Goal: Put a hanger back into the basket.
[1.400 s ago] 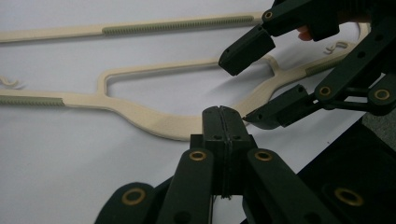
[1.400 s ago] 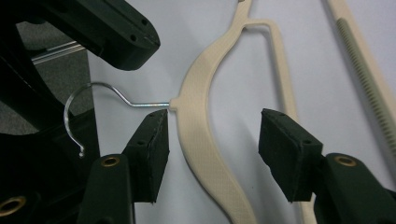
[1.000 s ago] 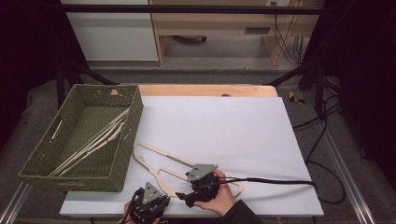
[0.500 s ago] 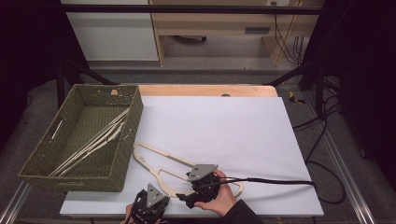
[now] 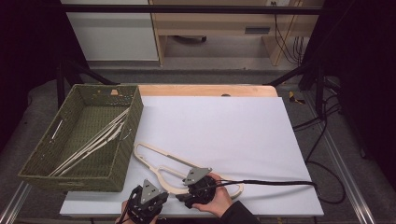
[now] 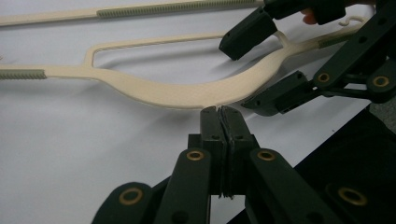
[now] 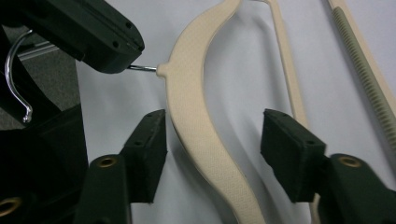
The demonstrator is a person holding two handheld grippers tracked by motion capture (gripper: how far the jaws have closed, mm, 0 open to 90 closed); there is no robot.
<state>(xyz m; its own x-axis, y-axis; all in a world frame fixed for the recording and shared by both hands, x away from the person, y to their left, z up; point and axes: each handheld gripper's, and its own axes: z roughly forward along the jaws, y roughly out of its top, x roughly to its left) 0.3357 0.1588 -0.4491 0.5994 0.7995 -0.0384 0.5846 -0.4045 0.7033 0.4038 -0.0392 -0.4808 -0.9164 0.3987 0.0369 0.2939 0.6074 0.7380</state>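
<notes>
A cream hanger [image 5: 159, 171] lies flat on the white table [image 5: 224, 130] near the front edge. My left gripper [image 5: 159, 195] is shut on the hanger's metal hook [image 7: 16, 70]; its closed jaws [image 6: 222, 112] meet just below the middle of the hanger [image 6: 154, 91]. My right gripper [image 5: 183, 198] straddles one shoulder of the hanger [image 7: 196, 116]. Its jaws have just been closing, with the shoulder between them, and the pads [image 7: 149, 149] stand a little off it on both sides. A hand holds the right gripper [image 6: 261, 65].
A green woven basket [image 5: 126, 140] stands at the table's left and holds several cream hangers [image 5: 93, 140]. The right gripper's black cable [image 5: 280, 183] trails to the right across the front of the table. A wooden strip [image 5: 205, 90] runs along the far edge.
</notes>
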